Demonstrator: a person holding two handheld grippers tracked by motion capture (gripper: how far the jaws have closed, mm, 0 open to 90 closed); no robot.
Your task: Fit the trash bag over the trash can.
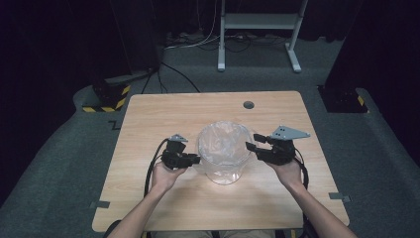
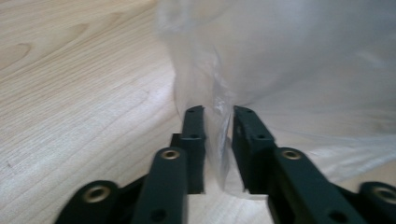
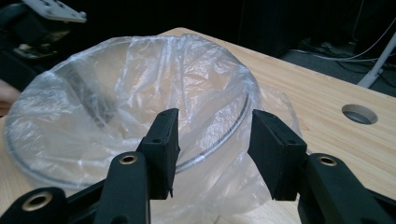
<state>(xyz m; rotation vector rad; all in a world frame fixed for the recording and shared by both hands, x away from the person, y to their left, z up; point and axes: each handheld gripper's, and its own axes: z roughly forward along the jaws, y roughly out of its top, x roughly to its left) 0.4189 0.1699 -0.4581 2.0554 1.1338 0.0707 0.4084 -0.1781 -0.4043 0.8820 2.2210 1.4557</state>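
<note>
A clear round bin [image 1: 225, 171] lined with a thin plastic bag [image 1: 224, 141] stands mid-table. My left gripper [image 1: 194, 159] is low against the bin's left side. Its jaws [image 2: 218, 112] are narrowed to a small gap, with a fold of the bag's film [image 2: 289, 70] hanging between them. My right gripper [image 1: 250, 142] is at the bin's right rim. In the right gripper view it [image 3: 215, 116] stands open, its jaws straddling the bag-covered rim [image 3: 233, 130] without pinching it. The bag [image 3: 140, 70] drapes inside the bin and over its edge.
The wooden table [image 1: 148, 119] has a round cable hole [image 1: 248, 105] at the back right. A white metal stand [image 1: 257, 29] and cables lie on the floor behind the table. Bare wood surrounds the bin on all sides.
</note>
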